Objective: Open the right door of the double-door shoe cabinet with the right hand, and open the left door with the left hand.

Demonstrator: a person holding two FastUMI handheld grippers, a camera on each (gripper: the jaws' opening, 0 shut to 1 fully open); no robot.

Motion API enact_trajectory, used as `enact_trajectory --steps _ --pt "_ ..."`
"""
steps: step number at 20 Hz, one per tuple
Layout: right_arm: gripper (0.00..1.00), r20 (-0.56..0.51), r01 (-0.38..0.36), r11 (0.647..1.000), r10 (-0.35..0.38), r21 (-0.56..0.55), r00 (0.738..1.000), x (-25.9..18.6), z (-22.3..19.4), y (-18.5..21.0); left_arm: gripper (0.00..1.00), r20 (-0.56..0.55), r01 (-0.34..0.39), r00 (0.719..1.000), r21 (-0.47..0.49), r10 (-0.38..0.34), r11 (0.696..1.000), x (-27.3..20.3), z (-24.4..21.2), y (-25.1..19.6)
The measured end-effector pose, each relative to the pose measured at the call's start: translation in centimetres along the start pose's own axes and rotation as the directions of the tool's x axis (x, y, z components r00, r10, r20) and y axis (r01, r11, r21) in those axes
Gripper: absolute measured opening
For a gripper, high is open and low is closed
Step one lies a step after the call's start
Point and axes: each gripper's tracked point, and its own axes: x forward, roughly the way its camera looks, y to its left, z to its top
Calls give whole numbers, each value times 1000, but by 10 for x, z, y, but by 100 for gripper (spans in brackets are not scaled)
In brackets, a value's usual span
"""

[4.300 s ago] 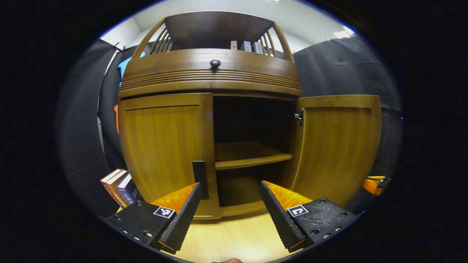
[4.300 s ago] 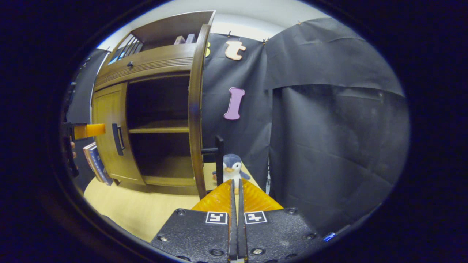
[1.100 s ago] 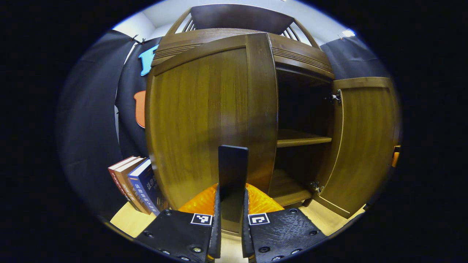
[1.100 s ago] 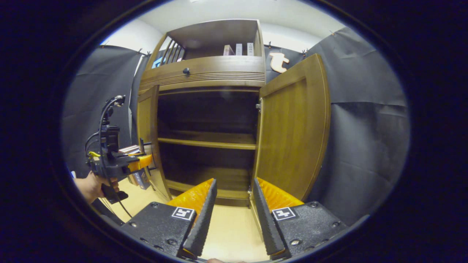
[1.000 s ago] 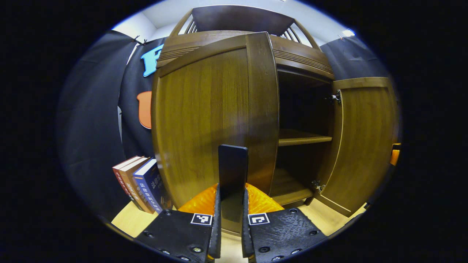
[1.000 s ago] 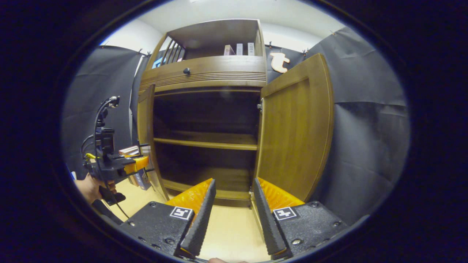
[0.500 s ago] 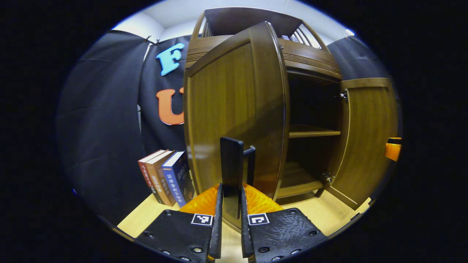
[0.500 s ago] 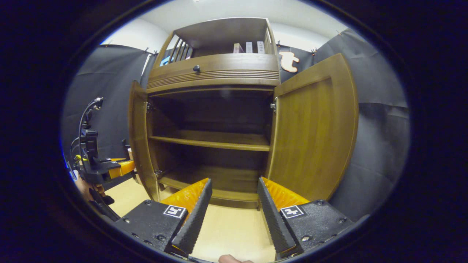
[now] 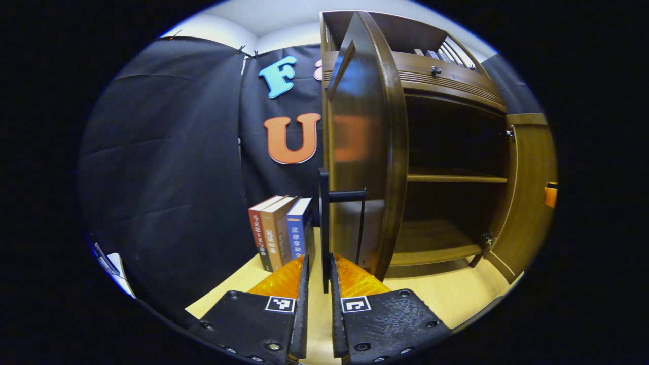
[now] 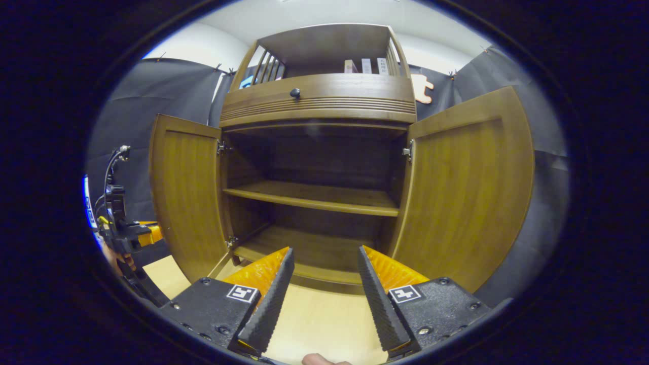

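Handles as stiff, solid-looking wood: a double-door shoe cabinet (image 10: pixel 319 101) at the far side of the pale floor (image 10: pixel 314 324), probably heavy as a whole yet light on its hinges, so expect each door to swing along a fixed arc, not bend or slide. Shows, in the right gripper view, the left door (image 10: pixel 185 203) and right door (image 10: pixel 466 192) both flung wide, with 1 bare shelf (image 10: pixel 314 197) between them. Best taken by the dark bar handle (image 9: pixel 324 213) on the left door's outer face, a hard, smooth-looking, narrow bar that could slip from a loose pinch. Has the left gripper (image 9: pixel 318 276) drawn nearly closed with that handle between its fingers; cannot tell whether both fingers press on it, since a sliver of floor shows beside the bar. Has the right gripper (image 10: pixel 324 258) spread open on nothing, near the middle of the cabinet's mouth and apart from both doors. Looks close to done. Mind the 3 books (image 9: pixel 279 228) just left of the handle, with the black cloth wall right behind: little room left for more swing there. Leaves ample open floor on the near side for drawing both grippers back.
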Motion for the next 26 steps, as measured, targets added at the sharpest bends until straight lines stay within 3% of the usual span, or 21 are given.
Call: enact_trajectory --steps 3,4,5,13,21,24,26 --pt "80 -9 -27 1000 27 -9 1000 7 -1 13 15 -9 -17 1000 -42 17 999 -4 -1 25" --pt "80 -6 -32 999 32 -12 999 8 0 16 29 -8 -27 1000 -43 27 999 -5 -1 34" --pt "80 -4 -38 999 38 -15 999 10 1 20 17 -4 -44 999 -30 44 999 -9 -2 43" --pt "82 1 -85 996 85 -26 996 23 6 45 14 26 -155 987 -46 157 987 -24 9 100" --pt "80 14 -49 999 49 -11 999 21 9 34 14 78 -129 989 -7 129 992 -49 32 59" --pt "82 18 -24 1000 24 4 1000 18 13 24 14 118 -85 989 -4 85 996 -54 53 24" --pt "80 30 -10 1000 9 10 1000 14 19 19 20 118 -32 992 -11 33 999 -52 63 -4"
